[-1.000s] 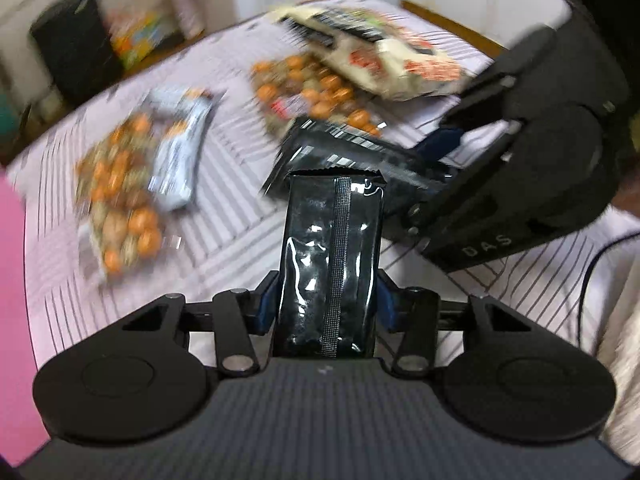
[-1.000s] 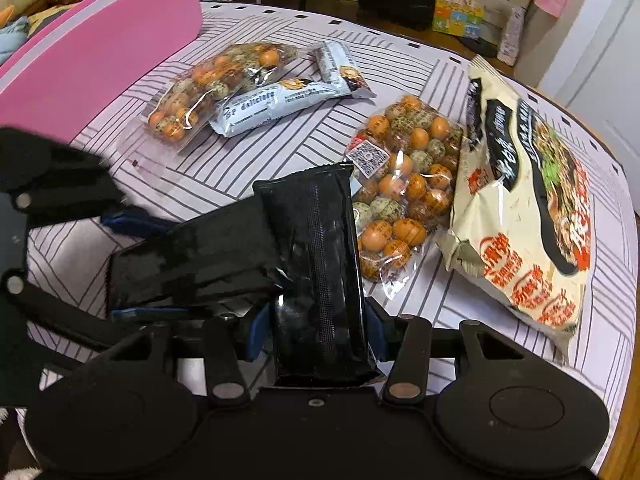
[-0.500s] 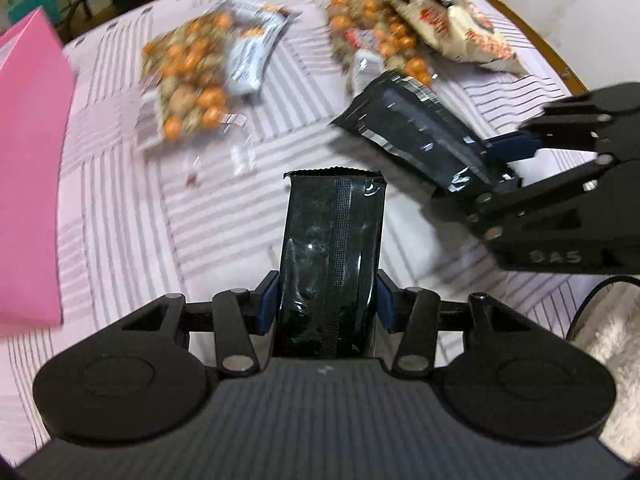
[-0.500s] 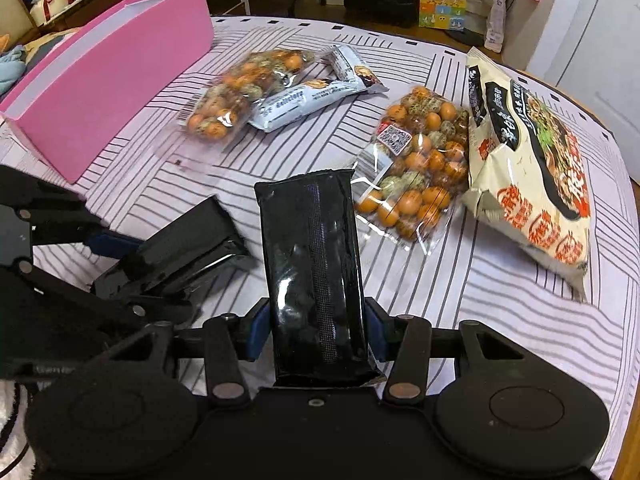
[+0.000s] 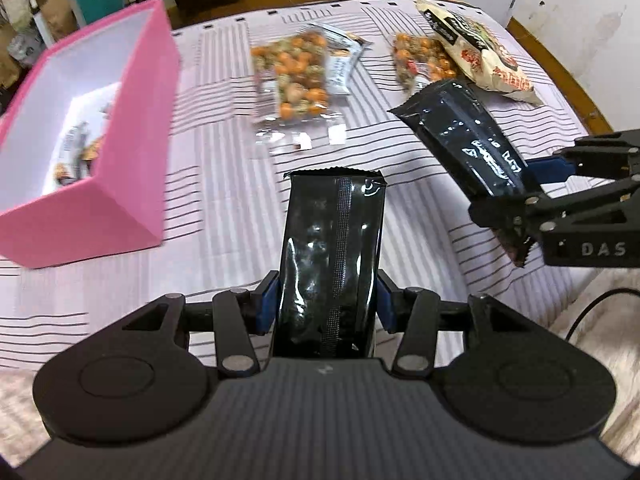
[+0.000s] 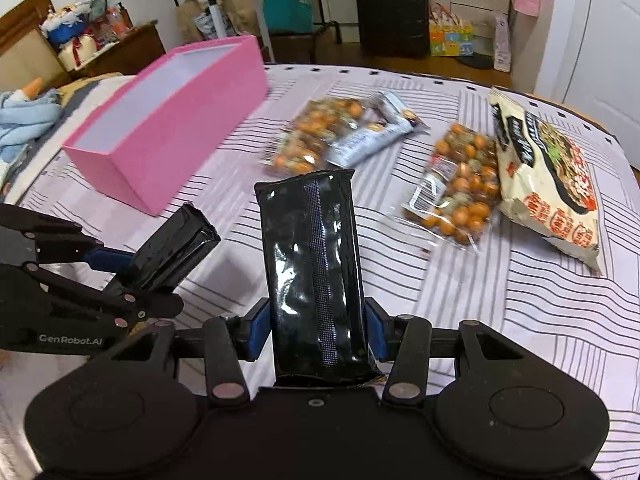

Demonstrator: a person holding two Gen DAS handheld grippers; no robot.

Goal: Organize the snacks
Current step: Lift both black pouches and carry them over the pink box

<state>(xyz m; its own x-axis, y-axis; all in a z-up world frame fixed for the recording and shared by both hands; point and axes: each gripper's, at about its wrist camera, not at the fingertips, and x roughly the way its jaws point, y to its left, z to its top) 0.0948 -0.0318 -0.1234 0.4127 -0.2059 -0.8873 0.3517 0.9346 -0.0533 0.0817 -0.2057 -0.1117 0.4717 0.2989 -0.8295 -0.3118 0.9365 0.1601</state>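
Note:
My left gripper [image 5: 326, 304] is shut on a glossy black snack packet [image 5: 330, 248] that sticks out forward above the striped tablecloth. My right gripper [image 6: 316, 332] is shut on a second black packet [image 6: 312, 264]. Each wrist view shows the other gripper beside it: the right gripper [image 5: 514, 190] with its packet [image 5: 460, 132], and the left gripper [image 6: 134, 278] with its packet [image 6: 174, 246]. The open pink box [image 5: 120, 152] stands ahead and to the left, with a few packets [image 5: 76, 148] lying inside. From the right wrist the pink box [image 6: 172, 120] is far left.
On the cloth lie two clear bags of orange coated nuts [image 6: 320, 136] [image 6: 460, 188], a white bar wrapper [image 6: 372, 132] and a cream noodle bag [image 6: 548, 172]. The table's wooden rim [image 5: 560, 76] curves at right. A suitcase [image 6: 392, 8] and clutter stand beyond.
Both grippers have risen and swung left with their black packets still held. The pink box has come into the left wrist view and its inside now shows.

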